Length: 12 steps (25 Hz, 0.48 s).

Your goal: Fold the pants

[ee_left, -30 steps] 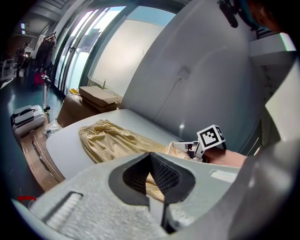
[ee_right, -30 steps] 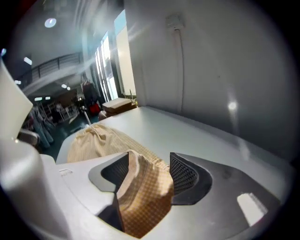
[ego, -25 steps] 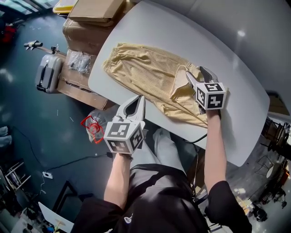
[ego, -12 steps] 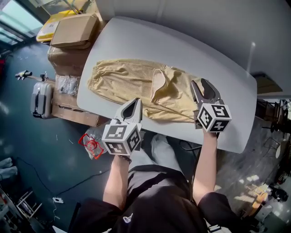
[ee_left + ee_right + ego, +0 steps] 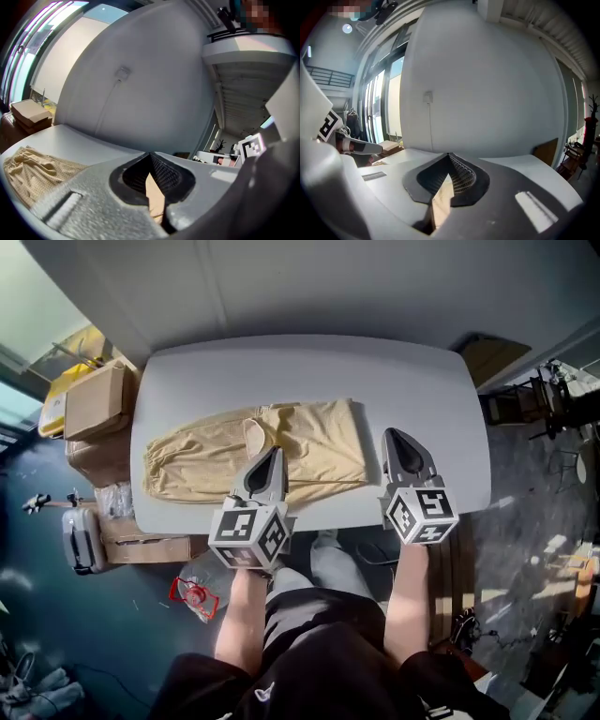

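Note:
The tan pants [image 5: 309, 442] lie along the grey table [image 5: 422, 381], waistband at the left, with one leg end turned over on the middle. In the left gripper view the pants [image 5: 28, 168] show at lower left. My left gripper [image 5: 273, 454] is shut and empty, held above the pants' near edge. The right gripper [image 5: 391, 435] is shut on nothing, over bare table just right of the pants. In each gripper view the jaws meet at the tip, left gripper [image 5: 150, 154] and right gripper [image 5: 449, 154], with only tan cloth seen far below through the slit.
Cardboard boxes [image 5: 92, 401] stand off the table's left end, with a grey case [image 5: 79, 540] and a red object [image 5: 192, 594] on the dark floor below. A white wall runs behind the table. The person's legs are at the near edge.
The right gripper let go of the pants leg and shut. Both grippers drew back toward the near edge and rose. The turned-over leg now lies flat on the pants.

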{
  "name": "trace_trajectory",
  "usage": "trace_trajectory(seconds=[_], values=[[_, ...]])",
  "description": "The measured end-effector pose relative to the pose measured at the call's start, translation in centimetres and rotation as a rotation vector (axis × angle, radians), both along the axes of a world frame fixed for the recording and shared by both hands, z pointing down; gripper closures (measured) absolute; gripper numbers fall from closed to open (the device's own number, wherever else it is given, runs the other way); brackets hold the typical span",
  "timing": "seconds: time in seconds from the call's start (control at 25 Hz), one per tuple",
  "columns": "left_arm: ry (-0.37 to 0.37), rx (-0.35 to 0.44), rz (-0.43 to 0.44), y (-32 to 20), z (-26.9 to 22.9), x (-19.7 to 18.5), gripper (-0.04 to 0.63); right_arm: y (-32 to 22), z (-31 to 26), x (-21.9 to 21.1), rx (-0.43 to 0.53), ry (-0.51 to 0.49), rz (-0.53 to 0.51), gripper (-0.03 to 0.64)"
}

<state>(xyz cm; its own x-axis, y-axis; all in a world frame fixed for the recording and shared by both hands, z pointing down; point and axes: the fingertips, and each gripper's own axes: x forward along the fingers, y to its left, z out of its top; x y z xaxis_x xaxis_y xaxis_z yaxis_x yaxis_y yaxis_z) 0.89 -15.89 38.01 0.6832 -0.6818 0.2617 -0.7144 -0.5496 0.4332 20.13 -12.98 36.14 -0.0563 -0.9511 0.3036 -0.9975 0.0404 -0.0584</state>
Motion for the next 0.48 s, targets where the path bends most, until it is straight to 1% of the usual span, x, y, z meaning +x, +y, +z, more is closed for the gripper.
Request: trace_trajectory(seconds=[0.16,0.24,0.28,0.32,0.36,0.48], values=[[-0.020,0.004,0.053,0.9,0.1,2.4,0.592,1.9,1.3,1.9,-0.023,-0.031,0.039,0.612],[-0.032,-0.003,0.063,1.3,0.4,3.0,0.592,2.4,2.2,1.9,-0.045,-0.034,0.018,0.610],[-0.038,-0.007,0.067,1.5,0.5,3.2,0.592,2.6,2.8,1.7,-0.066,-0.038,-0.005,0.580],[-0.044,-0.011,0.069,1.6,0.7,3.3,0.592,2.8,3.5,1.5,-0.090,-0.043,-0.027,0.516],[-0.049,-0.017,0.069,1.7,0.9,3.4,0.592,2.9,4.3,1.4,-0.115,-0.049,-0.044,0.477],[-0.067,-0.037,0.059,2.0,1.8,3.3,0.592,3.1,6.6,1.4,-0.169,-0.076,-0.057,0.454]])
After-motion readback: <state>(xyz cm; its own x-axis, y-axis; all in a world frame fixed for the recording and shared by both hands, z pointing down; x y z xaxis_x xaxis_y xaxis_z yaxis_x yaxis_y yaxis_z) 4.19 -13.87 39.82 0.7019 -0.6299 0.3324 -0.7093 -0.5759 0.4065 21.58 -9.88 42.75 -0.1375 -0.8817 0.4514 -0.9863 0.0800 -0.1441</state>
